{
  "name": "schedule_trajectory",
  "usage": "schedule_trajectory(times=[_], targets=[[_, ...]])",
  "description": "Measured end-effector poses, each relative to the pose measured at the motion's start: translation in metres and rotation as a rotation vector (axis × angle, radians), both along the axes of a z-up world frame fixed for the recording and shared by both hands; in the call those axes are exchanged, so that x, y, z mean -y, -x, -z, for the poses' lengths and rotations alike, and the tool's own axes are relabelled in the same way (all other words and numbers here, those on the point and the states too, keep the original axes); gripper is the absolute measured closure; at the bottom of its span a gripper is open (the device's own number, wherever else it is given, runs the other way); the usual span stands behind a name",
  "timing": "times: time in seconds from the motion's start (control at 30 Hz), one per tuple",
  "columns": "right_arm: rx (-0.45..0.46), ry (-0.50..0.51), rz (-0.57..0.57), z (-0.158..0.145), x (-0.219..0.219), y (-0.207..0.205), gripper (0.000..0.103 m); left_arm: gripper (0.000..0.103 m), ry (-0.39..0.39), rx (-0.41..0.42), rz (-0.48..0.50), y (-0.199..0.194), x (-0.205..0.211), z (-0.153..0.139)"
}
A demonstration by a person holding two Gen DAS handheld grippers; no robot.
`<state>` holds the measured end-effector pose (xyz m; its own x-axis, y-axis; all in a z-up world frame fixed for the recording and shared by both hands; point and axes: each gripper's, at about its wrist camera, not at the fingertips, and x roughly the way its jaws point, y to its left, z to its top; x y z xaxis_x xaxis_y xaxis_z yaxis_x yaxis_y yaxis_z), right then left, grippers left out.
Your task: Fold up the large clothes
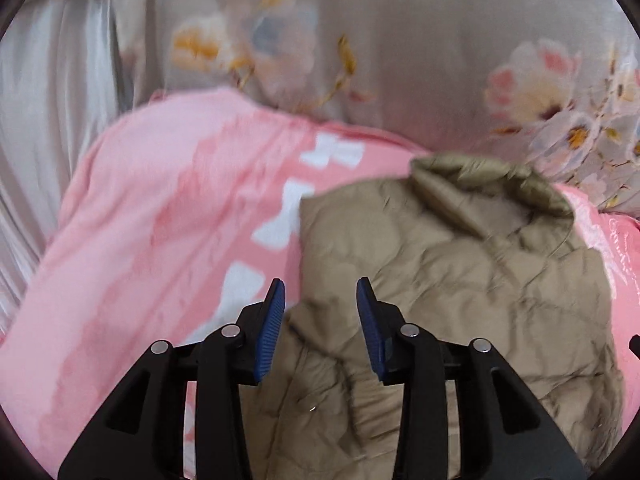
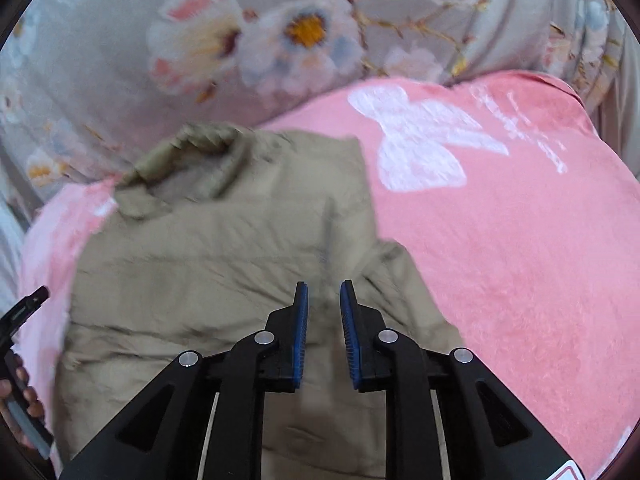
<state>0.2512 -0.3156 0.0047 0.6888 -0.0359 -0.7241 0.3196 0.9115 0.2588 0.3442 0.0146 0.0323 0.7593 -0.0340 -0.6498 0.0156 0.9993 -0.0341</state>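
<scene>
A tan quilted puffer jacket (image 1: pixel 460 280) lies on a pink blanket (image 1: pixel 160 220), collar toward the far side. My left gripper (image 1: pixel 320 292) is open and empty above the jacket's left edge. In the right wrist view the same jacket (image 2: pixel 208 264) fills the lower left on the pink blanket (image 2: pixel 520 260). My right gripper (image 2: pixel 324 292) hovers over the jacket's right part with its jaws partly open and nothing between them. The left gripper's tip and the hand that holds it show at the left edge (image 2: pixel 24 308).
A grey floral quilt (image 1: pixel 360 40) is bunched up behind the blanket, also in the right wrist view (image 2: pixel 240 40). A pale curtain or sheet (image 1: pixel 48 120) hangs at the far left. White bow prints (image 2: pixel 420 140) mark the blanket.
</scene>
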Motion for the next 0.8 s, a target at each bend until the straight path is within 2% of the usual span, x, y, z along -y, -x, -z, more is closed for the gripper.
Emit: schedule_trajectory(times=[0.07, 0.13, 0.23, 0.3, 0.4, 0.6, 0.8], targets=[[0.011, 0.007, -0.062, -0.006, -0.024, -0.018, 0.086, 0.067, 0.029, 0.000, 0.043, -0.005, 0.018, -0.010], [0.001, 0.041, -0.113, -0.002, -0.050, -0.037, 0.087, 0.067, 0.032, -0.036, 0.082, -0.016, 0.045, -0.008], [-0.047, 0.071, -0.164, 0.017, -0.079, -0.060, 0.090, 0.067, 0.015, -0.110, 0.110, -0.028, 0.076, 0.015], [-0.075, 0.083, -0.168, 0.030, -0.087, -0.068, 0.090, 0.067, -0.014, -0.125, 0.104, -0.029, 0.087, 0.030], [-0.113, 0.064, -0.169, 0.051, -0.091, -0.073, 0.091, 0.067, -0.001, -0.168, 0.102, -0.028, 0.090, 0.056], [-0.115, 0.071, -0.178, 0.069, -0.093, -0.073, 0.095, 0.065, -0.059, -0.115, 0.109, -0.021, 0.093, 0.077], [-0.100, 0.100, -0.179, 0.078, -0.097, -0.071, 0.095, 0.065, -0.034, -0.096, 0.117, -0.021, 0.091, 0.087]])
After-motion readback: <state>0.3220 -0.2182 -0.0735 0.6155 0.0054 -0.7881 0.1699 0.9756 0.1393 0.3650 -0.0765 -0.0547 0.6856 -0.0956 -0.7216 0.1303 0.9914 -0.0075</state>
